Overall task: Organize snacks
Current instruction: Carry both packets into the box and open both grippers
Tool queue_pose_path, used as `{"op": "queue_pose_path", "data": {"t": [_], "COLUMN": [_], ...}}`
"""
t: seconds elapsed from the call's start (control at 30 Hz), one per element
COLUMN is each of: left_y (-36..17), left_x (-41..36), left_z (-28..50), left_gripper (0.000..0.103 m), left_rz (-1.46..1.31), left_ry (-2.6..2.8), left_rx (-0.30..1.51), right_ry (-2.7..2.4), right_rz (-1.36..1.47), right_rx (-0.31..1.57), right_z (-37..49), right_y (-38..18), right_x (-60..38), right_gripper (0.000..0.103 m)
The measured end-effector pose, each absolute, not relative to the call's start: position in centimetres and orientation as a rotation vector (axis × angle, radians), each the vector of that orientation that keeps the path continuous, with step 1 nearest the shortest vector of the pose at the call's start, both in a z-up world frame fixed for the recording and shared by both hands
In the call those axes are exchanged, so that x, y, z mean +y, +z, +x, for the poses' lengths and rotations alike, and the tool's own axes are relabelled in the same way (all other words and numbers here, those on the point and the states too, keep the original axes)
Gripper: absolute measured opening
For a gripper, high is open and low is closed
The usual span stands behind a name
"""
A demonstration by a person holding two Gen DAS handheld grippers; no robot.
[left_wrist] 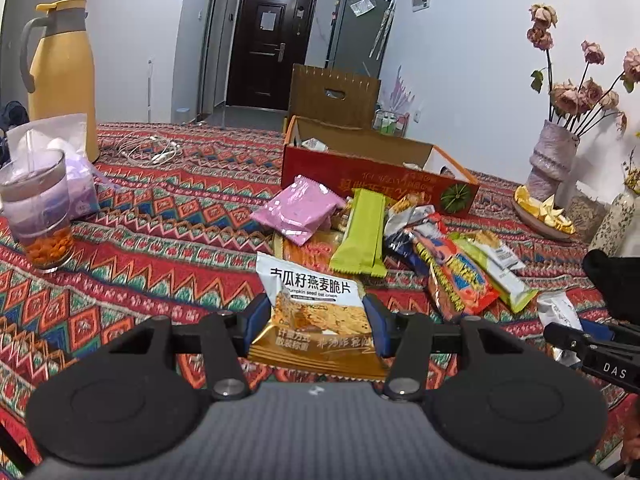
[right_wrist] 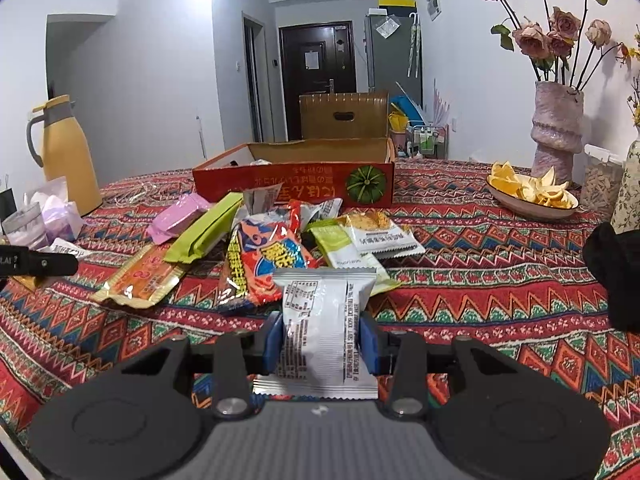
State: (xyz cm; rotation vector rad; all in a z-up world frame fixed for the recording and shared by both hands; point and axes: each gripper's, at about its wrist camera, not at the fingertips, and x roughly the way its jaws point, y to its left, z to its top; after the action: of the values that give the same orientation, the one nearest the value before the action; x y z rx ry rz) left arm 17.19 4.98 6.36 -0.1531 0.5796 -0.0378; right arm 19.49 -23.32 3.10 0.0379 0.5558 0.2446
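Now | oat crisp packet [left_wrist: 316,320] clamped in left hand-held gripper [left_wrist: 316,330]

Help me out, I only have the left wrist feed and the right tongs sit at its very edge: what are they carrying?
Observer: The right tongs are shut on a silver-white packet, with its printed back facing the camera.
Operator: Thanks. My own crisp packet blocks the table just behind it. Is anything lying there?
Observer: A flat orange packet lies there, with its far end under the green bar.
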Motion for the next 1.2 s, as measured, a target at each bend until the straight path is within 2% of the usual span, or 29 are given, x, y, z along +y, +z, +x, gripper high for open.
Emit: {"op": "queue_pose_path", "data": {"t": [0.2, 0.4, 0.73, 0.97, 1.2], "left_y": [9.0, 12.1, 15.0, 13.3, 7.5], "left_x": [4.9, 5.4, 5.0, 3.6, 2.0], "left_z": [20.3, 27.1, 42.0, 55.2, 65.8], "left_gripper": [0.052, 0.052, 0.052, 0.052, 0.052], "left_rz": [-0.101, -0.131, -0.151, -0.17, -0.145], "left_ry": [-0.085, -0.121, -0.108, -0.114, -0.063], "left_rx": [0.537, 0.5, 0.457, 0.566, 0.728], "right_ry": [0.29, 0.344, 0.382, 0.383, 0.302], "right_rz": [0.084, 0.027, -0.007, 0.005, -0.005], "right_rx": [0.546, 0.471, 0.419, 0.541, 0.768], "right_z": [22.2, 27.1, 42.5, 57.3, 70.2], "right_y": [5.0, 9.6, 14.1, 12.2, 5.7], "right_x": [-24.9, -26.0, -25.9, -23.1, -19.2], "right_gripper": [0.039, 0.039, 0.039, 0.039, 0.04]}}
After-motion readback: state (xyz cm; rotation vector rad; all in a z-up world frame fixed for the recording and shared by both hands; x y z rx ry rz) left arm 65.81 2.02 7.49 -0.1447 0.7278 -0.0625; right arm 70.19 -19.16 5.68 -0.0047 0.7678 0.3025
